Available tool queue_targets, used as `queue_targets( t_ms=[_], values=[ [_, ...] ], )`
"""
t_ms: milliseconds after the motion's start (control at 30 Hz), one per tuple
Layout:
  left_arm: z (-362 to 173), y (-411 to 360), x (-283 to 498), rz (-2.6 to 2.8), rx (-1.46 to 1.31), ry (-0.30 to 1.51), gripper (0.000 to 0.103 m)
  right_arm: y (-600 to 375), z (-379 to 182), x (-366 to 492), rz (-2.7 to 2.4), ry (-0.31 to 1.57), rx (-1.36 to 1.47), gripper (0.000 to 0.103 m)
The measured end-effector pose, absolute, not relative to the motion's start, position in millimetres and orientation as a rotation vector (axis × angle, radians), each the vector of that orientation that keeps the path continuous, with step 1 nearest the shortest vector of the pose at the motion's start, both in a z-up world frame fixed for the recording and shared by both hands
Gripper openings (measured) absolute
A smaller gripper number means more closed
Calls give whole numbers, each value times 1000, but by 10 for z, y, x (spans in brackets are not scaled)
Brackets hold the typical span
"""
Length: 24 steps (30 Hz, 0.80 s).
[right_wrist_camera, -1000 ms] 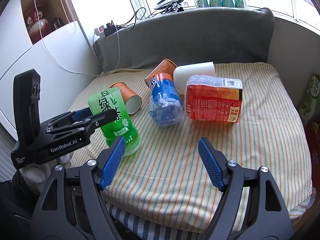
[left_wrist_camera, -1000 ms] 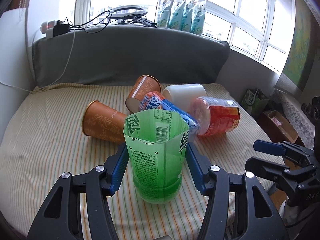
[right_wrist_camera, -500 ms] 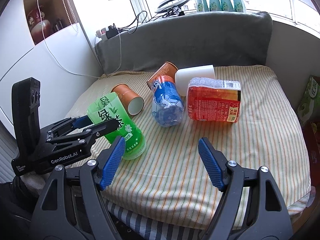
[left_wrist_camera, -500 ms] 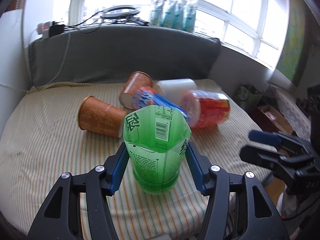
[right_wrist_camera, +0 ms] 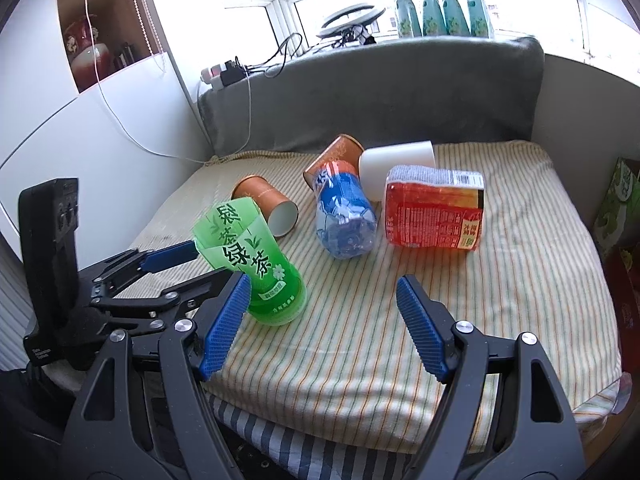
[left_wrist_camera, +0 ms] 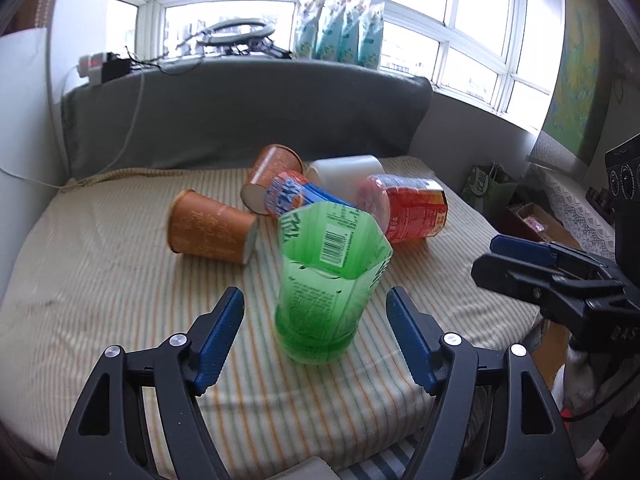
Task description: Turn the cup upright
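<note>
A green cut-bottle cup [left_wrist_camera: 328, 280] stands open end up on the striped mattress [left_wrist_camera: 100, 272], leaning a little. It also shows in the right wrist view [right_wrist_camera: 256, 264]. My left gripper [left_wrist_camera: 316, 332] is open, its blue pads apart from the cup on both sides. My right gripper [right_wrist_camera: 320, 324] is open and empty above the mattress's front edge, right of the green cup. It shows from the side in the left wrist view [left_wrist_camera: 532, 264].
Two orange paper cups [left_wrist_camera: 212, 232] [left_wrist_camera: 272, 172], a white cup [left_wrist_camera: 344, 172], a blue cut bottle [right_wrist_camera: 344, 216] and a red cut bottle [right_wrist_camera: 436, 208] lie on their sides mid-mattress. A grey cushion [left_wrist_camera: 240, 112] backs the mattress. A wall is at left.
My left gripper has opened and let go of the green cup, which now stands on the mattress. The left gripper has drawn back a little. The right gripper stays open.
</note>
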<state>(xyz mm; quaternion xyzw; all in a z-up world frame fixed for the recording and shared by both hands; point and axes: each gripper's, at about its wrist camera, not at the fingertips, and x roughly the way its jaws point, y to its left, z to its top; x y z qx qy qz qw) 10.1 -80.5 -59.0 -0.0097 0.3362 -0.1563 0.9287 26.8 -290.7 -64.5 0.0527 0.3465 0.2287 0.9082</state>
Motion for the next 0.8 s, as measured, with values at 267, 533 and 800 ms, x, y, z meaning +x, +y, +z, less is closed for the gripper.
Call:
queue_targets(
  t_ms=[267,533,800],
  values=[
    [-397,-559,-157,-219,-28,549,78,-2866,-514,59,386,549,74,90],
    [-244,-376,-351,-119,-59,388,82,-2787,-418,-153,289,408,25,103],
    [-155,-271,-369,-65,-59,329,83,-2838,-325,-243,224,328,50,103]
  ],
)
